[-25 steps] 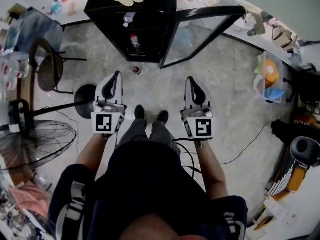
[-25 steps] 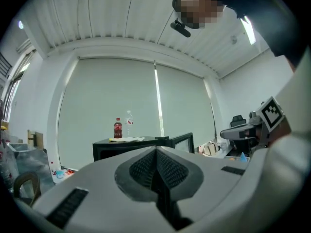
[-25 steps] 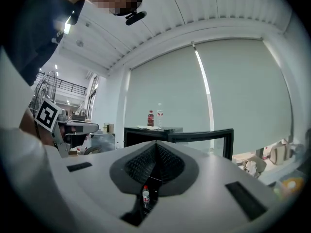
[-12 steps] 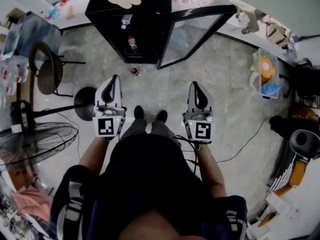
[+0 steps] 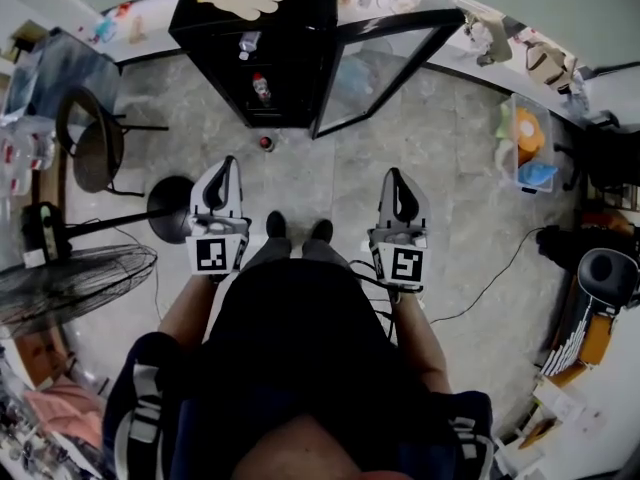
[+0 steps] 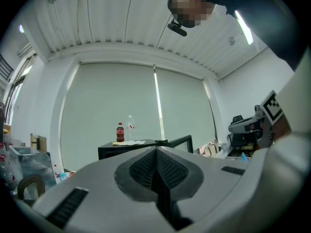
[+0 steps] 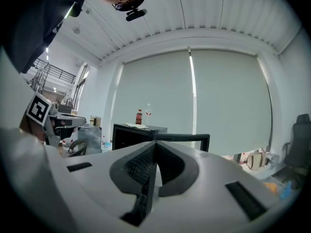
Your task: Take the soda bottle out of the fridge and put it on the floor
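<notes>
A black fridge (image 5: 262,13) stands ahead with its glass door (image 5: 385,68) swung open to the right. Inside, a red-capped soda bottle (image 5: 262,88) sits on a shelf below a clear bottle (image 5: 248,43). Another small red-capped bottle (image 5: 266,143) stands on the floor just before the fridge. My left gripper (image 5: 231,162) and right gripper (image 5: 394,174) are held level at waist height, both shut and empty, well short of the fridge. In the left gripper view a soda bottle (image 6: 120,132) and a clear bottle (image 6: 130,128) show above the fridge top.
A floor fan (image 5: 70,278), a round stool base (image 5: 170,200) and a chair (image 5: 95,138) stand at the left. A cable (image 5: 490,280) runs over the floor at the right, near a plastic box (image 5: 530,148). My shoes (image 5: 298,230) are between the grippers.
Both grippers stay shut and have barely shifted. The fridge and floor bottle have drifted slightly up the head view.
</notes>
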`<state>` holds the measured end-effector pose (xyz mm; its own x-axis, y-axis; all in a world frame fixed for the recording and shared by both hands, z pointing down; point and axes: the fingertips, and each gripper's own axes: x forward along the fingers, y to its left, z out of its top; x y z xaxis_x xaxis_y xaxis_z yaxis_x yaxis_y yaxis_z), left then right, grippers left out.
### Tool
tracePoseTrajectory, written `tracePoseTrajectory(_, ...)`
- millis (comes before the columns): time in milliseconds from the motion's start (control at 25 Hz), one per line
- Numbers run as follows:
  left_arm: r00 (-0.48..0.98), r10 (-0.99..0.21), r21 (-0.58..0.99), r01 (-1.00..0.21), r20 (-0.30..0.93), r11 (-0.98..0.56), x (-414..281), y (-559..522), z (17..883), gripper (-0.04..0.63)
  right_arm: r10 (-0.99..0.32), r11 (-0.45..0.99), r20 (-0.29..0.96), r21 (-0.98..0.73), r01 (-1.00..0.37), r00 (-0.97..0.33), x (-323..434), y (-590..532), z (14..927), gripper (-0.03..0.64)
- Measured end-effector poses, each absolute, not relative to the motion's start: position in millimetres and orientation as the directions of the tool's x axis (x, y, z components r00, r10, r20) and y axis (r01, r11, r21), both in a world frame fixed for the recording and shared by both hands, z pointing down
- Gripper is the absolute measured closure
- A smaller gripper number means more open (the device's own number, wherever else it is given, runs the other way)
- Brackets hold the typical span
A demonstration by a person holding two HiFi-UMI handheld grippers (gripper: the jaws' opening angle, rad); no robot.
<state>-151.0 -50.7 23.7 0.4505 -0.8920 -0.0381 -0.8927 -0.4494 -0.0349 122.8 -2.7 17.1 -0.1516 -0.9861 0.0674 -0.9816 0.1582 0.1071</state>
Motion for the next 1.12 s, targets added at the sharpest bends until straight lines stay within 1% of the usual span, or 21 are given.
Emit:
tracePoseTrajectory(320, 0.450, -0.893, -0.048, -0.892, -0.015, -0.449, -149.6, -49.5, 28.4, 0.572, -0.986, 0.146, 0.094, 0.131, -0.980, -0.135, 121.0, -3.1, 23.0, 0.598)
tracePoseTrajectory(840, 0.458, -0.889, -0.049, -0.888, -0.017, -0.457, -146.6, -50.7, 24.2, 0.572, -0.984, 0.134, 0.138, 0.138, -0.981, -0.115, 122.7, -1.0, 28.8, 0.599)
tracePoseTrajectory(1120, 0.468, -0.884, -0.044, -0.883, 0.000, -0.467, -141.4, -51.1, 25.6, 0.572, -0.982, 0.145, 0.142, 0.129, -0.981, -0.127, 120.3, -6.9, 26.2, 0.600)
